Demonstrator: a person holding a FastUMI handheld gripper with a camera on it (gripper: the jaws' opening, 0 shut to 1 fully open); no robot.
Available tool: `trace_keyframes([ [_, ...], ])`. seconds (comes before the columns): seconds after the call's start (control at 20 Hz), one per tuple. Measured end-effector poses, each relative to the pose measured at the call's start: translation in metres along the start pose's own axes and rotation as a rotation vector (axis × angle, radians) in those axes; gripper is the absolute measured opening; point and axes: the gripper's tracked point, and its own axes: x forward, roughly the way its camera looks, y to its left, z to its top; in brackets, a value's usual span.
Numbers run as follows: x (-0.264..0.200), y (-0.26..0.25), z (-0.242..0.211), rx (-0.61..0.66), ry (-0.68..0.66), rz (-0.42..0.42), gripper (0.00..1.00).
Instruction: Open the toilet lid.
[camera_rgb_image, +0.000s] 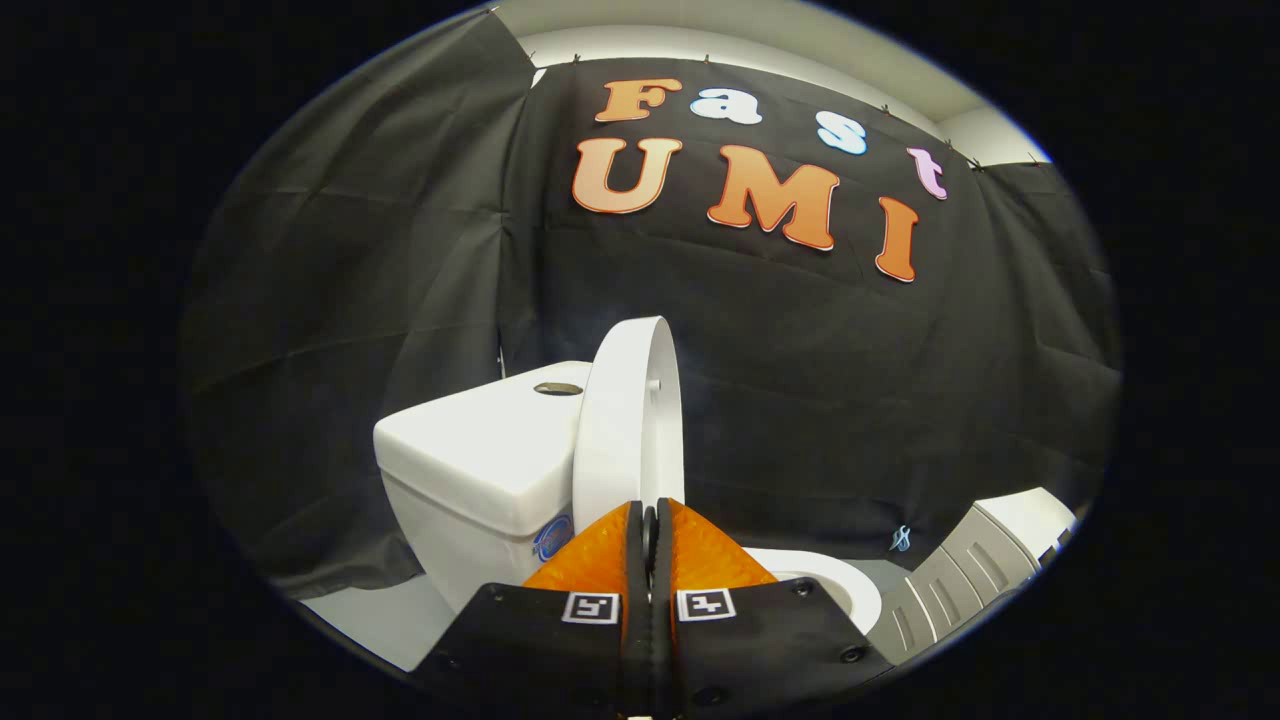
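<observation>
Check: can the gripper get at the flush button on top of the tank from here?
Probably not directly. The gripper is closed on the raised lid, which stands between it and the flush button on the tank.

Dim booth, light seemingly from above; sharp centre, strong fisheye bending at edges.

Floor (370, 615): a pale, smooth strip at lower left of the frame, running beneath the hanging black cloth. Standing on it, the white toilet (480, 490) at centre left; at lower right, a grey ribbed object (950, 585), its footing cut off from sight.
</observation>
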Motion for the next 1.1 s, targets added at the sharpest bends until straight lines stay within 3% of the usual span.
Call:
trace_keyframes([
  [0.3, -0.003, 0.002, 0.000, -0.022, 0.001, -0.042, 0.08],
  [0.6, -0.001, 0.006, 0.002, -0.012, 0.009, -0.016, 0.10],
  [0.65, -0.001, 0.004, 0.003, -0.013, 0.012, -0.016, 0.16],
  [0.8, 0.000, 0.001, 0.010, 0.000, 0.006, -0.001, 0.19],
  [0.9, -0.002, -0.011, 0.018, 0.000, -0.013, -0.026, 0.36],
  [1.05, 0.000, -0.021, 0.020, 0.040, -0.002, -0.007, 0.73],
  [1.1, 0.000, -0.025, 0.021, 0.058, 0.004, 0.002, 0.73],
])
